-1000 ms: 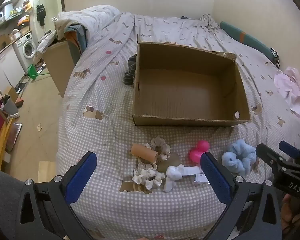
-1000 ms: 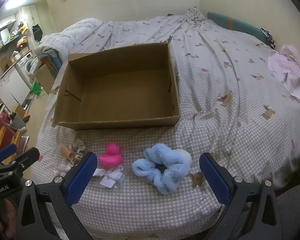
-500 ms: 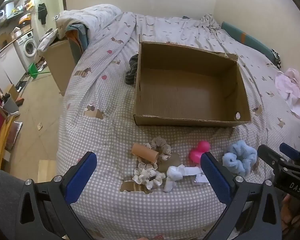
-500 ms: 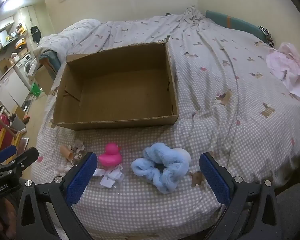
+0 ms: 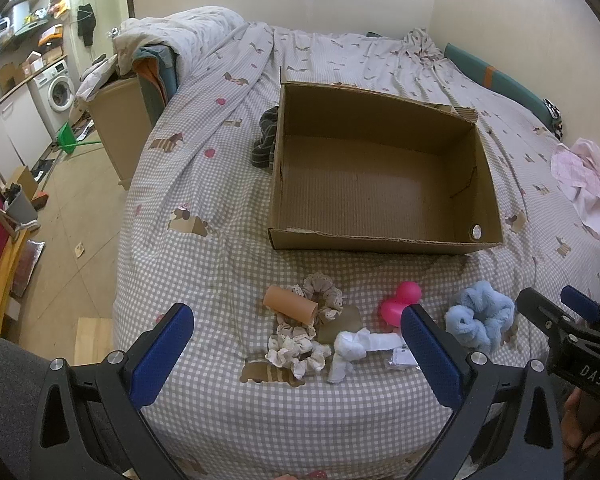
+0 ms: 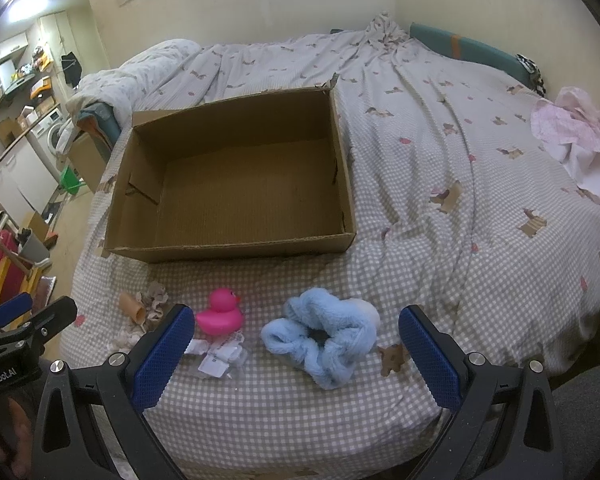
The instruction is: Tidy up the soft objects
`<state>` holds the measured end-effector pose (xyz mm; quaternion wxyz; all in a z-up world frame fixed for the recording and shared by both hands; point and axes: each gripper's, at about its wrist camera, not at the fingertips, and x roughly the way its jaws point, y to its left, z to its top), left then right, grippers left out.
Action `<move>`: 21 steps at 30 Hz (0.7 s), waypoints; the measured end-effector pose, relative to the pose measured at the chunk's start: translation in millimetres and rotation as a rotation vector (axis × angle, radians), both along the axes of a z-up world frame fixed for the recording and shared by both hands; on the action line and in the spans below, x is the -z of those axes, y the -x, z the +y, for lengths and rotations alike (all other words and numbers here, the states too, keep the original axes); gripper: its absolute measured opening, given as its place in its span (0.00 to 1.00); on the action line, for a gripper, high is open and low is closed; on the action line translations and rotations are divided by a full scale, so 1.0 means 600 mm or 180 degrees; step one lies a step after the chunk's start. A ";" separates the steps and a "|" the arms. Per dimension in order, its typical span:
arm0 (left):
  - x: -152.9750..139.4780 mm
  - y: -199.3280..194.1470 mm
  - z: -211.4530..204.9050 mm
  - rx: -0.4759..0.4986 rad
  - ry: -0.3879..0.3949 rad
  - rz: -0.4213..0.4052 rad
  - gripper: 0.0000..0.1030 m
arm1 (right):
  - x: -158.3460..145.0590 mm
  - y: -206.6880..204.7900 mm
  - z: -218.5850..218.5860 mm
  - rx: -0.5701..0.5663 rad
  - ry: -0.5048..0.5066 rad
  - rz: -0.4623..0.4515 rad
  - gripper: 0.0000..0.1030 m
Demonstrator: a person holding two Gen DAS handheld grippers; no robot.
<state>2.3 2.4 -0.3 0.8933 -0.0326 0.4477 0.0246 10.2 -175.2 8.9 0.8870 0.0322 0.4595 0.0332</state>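
An empty cardboard box (image 5: 384,236) (image 6: 236,246) sits on the checked bed cover. In front of it lie a brown roll (image 5: 290,308), lace scrunchies (image 5: 324,294), a white frilly scrunchie (image 5: 294,354), a white soft piece (image 5: 352,350), a pink duck (image 5: 402,302) (image 6: 220,312) and a fluffy blue scrunchie (image 5: 480,320) (image 6: 324,336). My left gripper (image 5: 296,354) is open and empty, above the near bed edge, in front of the scrunchies. My right gripper (image 6: 296,350) is open and empty, in front of the blue scrunchie.
A dark striped cloth (image 5: 266,140) lies beside the box's left wall. Pink clothes (image 6: 572,140) lie at the bed's right side. A folded duvet (image 5: 180,44) sits at the far left corner. The floor and a cabinet (image 5: 116,120) are to the left of the bed.
Both grippers have drawn back and risen slightly, so the box and items sit a little farther away. Nothing on the bed has moved.
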 end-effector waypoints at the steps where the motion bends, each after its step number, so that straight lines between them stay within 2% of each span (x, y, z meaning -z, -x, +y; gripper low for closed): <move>1: 0.000 0.000 0.000 0.0003 0.0002 -0.0001 1.00 | 0.001 0.000 0.000 0.0001 0.0005 0.0003 1.00; 21: 0.005 0.003 0.005 -0.0030 0.0011 0.0021 1.00 | 0.001 -0.001 0.002 0.0001 0.0001 0.0016 1.00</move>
